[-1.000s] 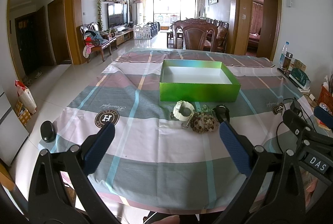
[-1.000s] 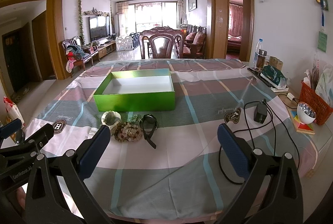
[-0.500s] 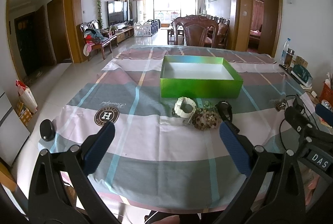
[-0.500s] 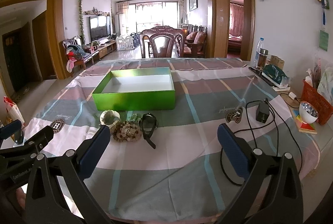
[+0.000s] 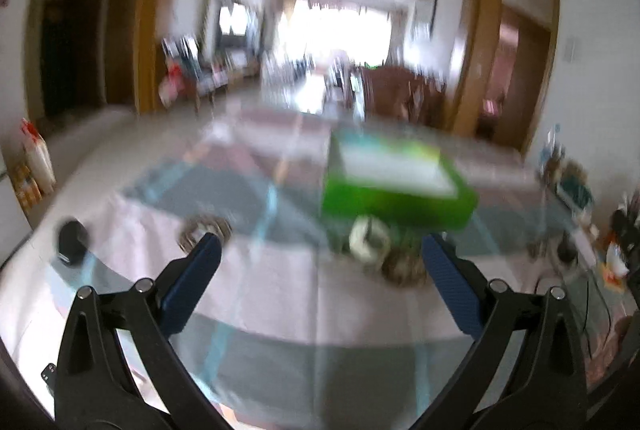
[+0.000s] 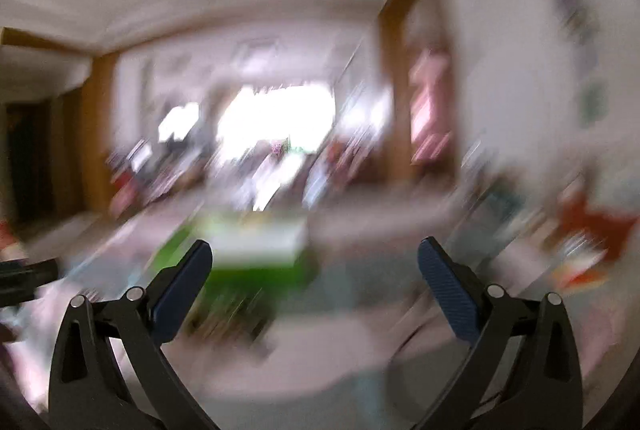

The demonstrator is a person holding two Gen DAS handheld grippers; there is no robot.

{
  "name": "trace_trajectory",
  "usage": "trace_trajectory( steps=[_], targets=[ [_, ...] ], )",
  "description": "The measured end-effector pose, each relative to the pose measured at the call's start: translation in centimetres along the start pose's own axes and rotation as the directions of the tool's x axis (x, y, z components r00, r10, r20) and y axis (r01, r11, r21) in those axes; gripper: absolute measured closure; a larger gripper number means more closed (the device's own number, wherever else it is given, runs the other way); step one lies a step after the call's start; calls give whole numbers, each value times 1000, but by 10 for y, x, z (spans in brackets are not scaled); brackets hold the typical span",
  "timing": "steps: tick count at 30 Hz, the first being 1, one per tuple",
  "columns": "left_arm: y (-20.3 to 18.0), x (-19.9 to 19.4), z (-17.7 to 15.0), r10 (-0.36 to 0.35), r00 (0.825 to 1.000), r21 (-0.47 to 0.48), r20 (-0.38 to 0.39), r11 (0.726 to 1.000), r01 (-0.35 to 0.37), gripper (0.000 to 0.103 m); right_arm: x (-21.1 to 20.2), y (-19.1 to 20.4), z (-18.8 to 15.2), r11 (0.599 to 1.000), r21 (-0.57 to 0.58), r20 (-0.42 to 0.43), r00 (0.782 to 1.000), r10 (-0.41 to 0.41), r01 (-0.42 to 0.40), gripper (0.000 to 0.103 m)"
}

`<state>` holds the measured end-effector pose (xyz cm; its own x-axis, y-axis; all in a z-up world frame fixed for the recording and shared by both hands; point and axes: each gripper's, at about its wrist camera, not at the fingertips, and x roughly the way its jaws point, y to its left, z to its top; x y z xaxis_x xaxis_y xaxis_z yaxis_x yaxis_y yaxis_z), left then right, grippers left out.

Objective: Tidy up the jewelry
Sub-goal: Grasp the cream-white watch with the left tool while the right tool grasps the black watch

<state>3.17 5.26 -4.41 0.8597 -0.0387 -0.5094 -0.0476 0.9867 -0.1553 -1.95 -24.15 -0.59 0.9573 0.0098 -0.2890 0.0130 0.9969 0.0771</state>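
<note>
Left gripper: sits low in the left wrist view, its two blue-padded fingers spread wide apart with nothing between them.
Right gripper: fills the lower part of the right wrist view, blue pads equally wide apart and holding nothing.
Green box: right of centre in the left wrist view, open-topped with a pale inside, resting on the table; in the right wrist view it is a green smear at lower centre, just above the left finger.
Jewelry: a small cluster lies on the cloth just below the box's near wall, in the left wrist view close to the right finger's tip; a pale ring-shaped piece and a brownish beaded piece can be made out, the rest is too blurred to tell.
Tablecloth: striped in grey, pink and pale blue, covering the lower half of the frame.
Dark round object: at the left edge of the cloth.
Sharpness: both views are motion-blurred, the right wrist view heavily.
</note>
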Motion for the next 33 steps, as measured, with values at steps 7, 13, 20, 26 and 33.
trace_trajectory(
  steps=[7,13,20,26,33],
  targets=[
    [-9,75,-12,45,992,85,-121,996,-35,4,105,21,-34,997,-71,-321,947,6,-31,3],
    [-25,126,-1,58,984,121,-170,992,-37,4,158,31,-42,998,-43,-409,912,21,-43,12],
    [-36,189,13,82,960,176,-268,984,-35,20,216,27,-51,997,-35,-526,849,40,-69,40],
    [-52,225,14,51,937,224,-345,974,30,31,243,33,-58,994,-36,-583,810,62,-101,55],
    [-51,246,11,0,925,180,-379,981,74,77,245,35,-57,990,-30,-564,820,97,-138,87]
  ],
)
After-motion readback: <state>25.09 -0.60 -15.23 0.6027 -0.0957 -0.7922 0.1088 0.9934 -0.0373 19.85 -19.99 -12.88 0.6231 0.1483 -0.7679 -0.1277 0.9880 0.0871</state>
